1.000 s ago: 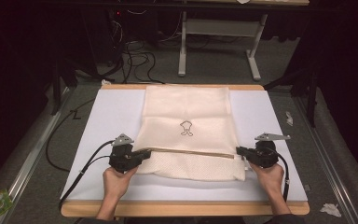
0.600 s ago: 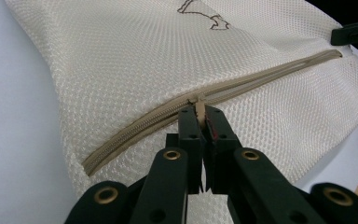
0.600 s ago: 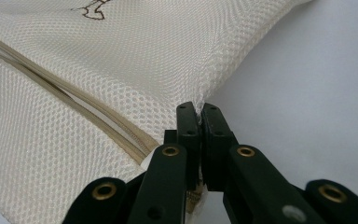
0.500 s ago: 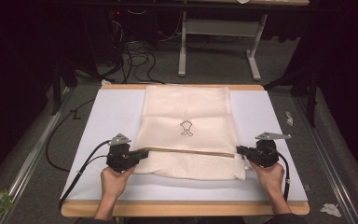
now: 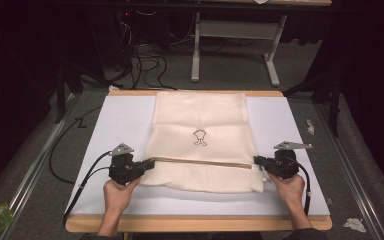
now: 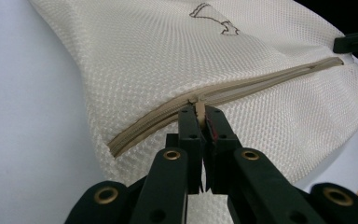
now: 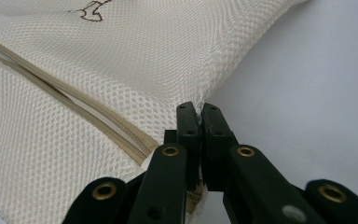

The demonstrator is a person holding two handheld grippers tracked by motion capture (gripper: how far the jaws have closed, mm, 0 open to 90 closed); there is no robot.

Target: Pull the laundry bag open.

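Cream mesh bag lies flat on the white sheet covering the bench, centred, small dark printed figure on its upper face. Tan zipper runs across the bag's near part.

High view: left gripper at the zipper's left end, right gripper at the bag's right edge by the zipper's other end; a hand behind each. Grip detail too small to read here.

Left gripper view: jaws closed narrow on the zipper pull; zipper gaping slightly behind the pull, towards its left end.

Right gripper view: jaws pinched on the bag's side seam, just beside the zipper end.
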